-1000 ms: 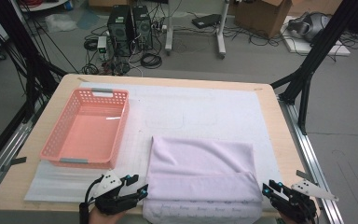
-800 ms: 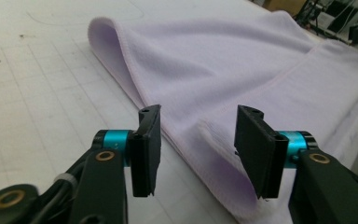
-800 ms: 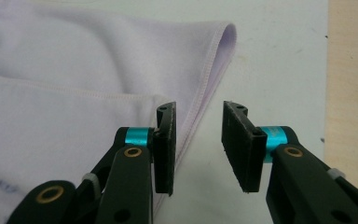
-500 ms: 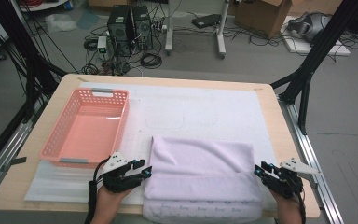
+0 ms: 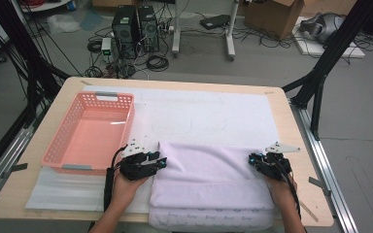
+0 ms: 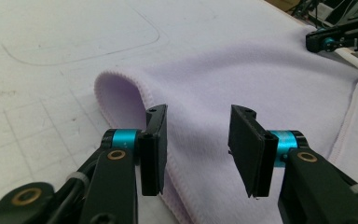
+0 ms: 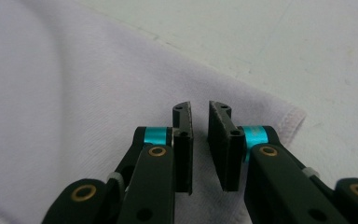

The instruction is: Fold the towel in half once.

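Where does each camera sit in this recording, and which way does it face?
High view: fixed above the person's side, looking forward and down on the table, pink basket and lilac towel; forearms enter from below with both tools.
Left gripper view: rides the left tool, looking along its parted jaws over the towel's rolled corner; the other tool shows far off.
Right gripper view: rides the right tool, jaws nearly together over the towel's corner.
Shared: all three show the towel and white mat.
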